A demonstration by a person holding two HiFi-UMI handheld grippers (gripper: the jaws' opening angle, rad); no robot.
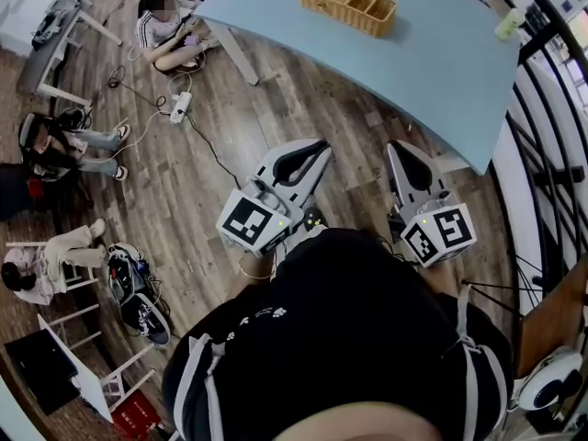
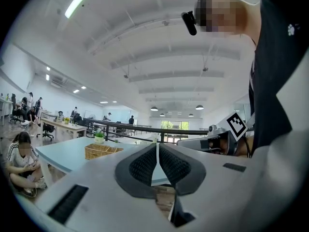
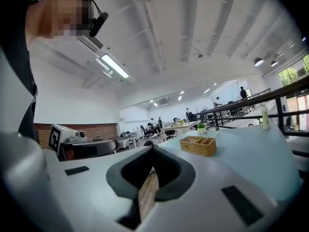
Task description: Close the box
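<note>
Plainly, the left gripper and right gripper sit closed and empty, well apart from the wicker box on the bench; I would step closer first, keeping both level.

Two handheld grippers, the left gripper and the right gripper. One pale blue desk carrying one wicker basket and one bottle. Three seated people: one, a second, a third. One white power strip.
</note>
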